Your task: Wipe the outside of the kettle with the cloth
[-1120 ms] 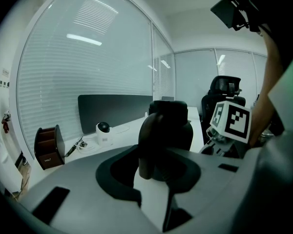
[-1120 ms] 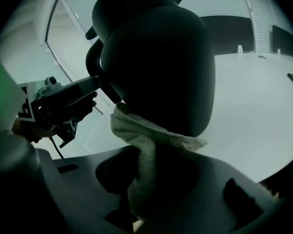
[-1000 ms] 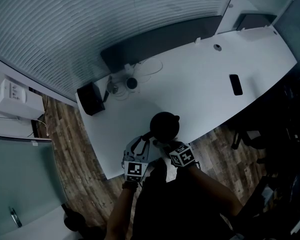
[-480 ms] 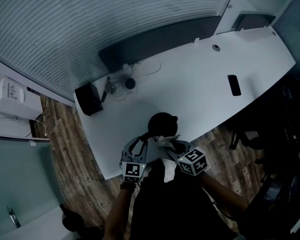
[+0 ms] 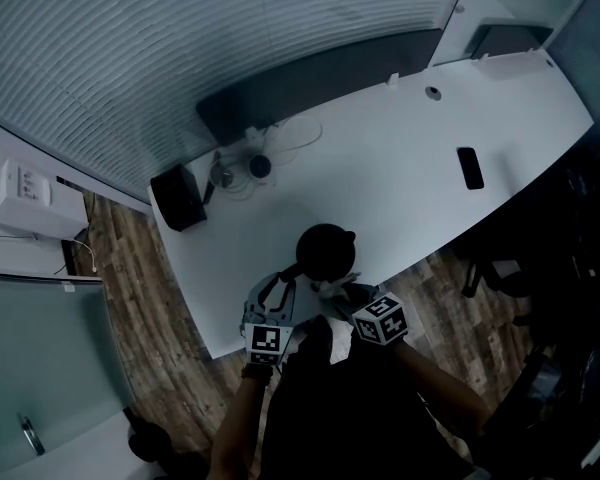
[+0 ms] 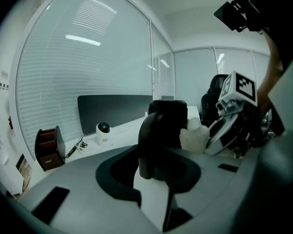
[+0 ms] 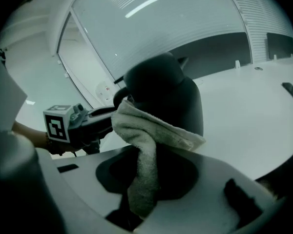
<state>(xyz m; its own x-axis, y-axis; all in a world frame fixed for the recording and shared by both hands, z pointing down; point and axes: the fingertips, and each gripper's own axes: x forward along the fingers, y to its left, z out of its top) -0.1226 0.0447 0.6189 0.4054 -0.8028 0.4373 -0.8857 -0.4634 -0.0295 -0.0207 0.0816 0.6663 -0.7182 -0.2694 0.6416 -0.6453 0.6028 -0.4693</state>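
Note:
A black kettle (image 5: 326,247) stands near the front edge of the white desk (image 5: 400,178). My left gripper (image 5: 283,286) is shut on the kettle's handle (image 6: 150,143), which rises upright between its jaws. My right gripper (image 5: 337,292) is shut on a pale cloth (image 7: 142,145); the cloth's top fold lies against the near side of the kettle (image 7: 167,97), close to the handle. In the left gripper view the cloth (image 6: 195,136) shows beside the kettle body (image 6: 170,117), with the right gripper (image 6: 230,126) behind it. The left gripper (image 7: 90,122) appears at the left of the right gripper view.
A dark phone (image 5: 471,168) lies at the desk's right. A dark box (image 5: 180,197), a small white device (image 5: 261,165) and cables sit at the back left, before a dark partition (image 5: 320,76). Wooden floor (image 5: 150,308) lies below the front edge.
My right gripper has risen with the cloth along the kettle's near side, its marker cube shifting right in the head view. The left gripper and the kettle have stayed put.

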